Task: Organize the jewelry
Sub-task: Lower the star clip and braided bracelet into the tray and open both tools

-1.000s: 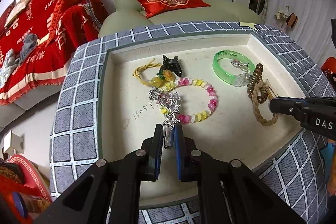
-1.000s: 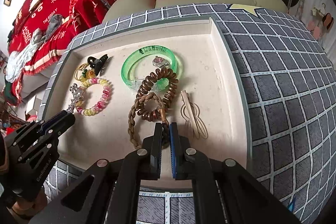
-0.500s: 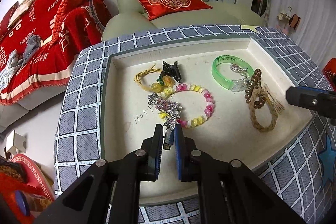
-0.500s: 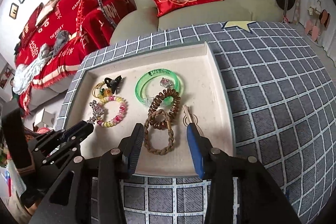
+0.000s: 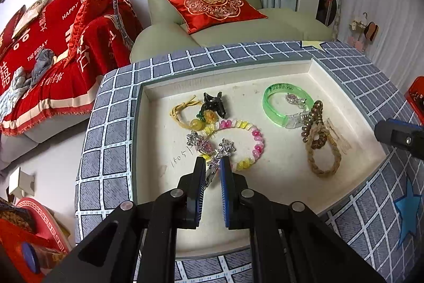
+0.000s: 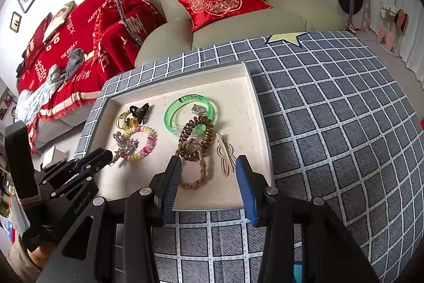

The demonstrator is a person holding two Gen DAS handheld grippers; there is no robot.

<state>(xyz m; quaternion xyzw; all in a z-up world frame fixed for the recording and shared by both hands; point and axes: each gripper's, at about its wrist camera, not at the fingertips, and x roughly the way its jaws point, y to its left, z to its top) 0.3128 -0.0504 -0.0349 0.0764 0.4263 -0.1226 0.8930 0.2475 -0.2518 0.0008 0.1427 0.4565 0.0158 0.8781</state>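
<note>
Right wrist view gives us the cream tray [image 6: 261,123] on the grey checked cloth [image 6: 331,123], holding all the jewelry. Our right gripper [image 6: 209,186] hangs over its near edge, jaws spread wide with nothing between them, above the braided brown hair tie [image 6: 197,171]. Left of that, our left gripper [image 5: 212,171] is clamped on the silver rhinestone hair clip [image 5: 209,147], which overlaps the pink-and-yellow bead bracelet [image 5: 249,145].
</note>
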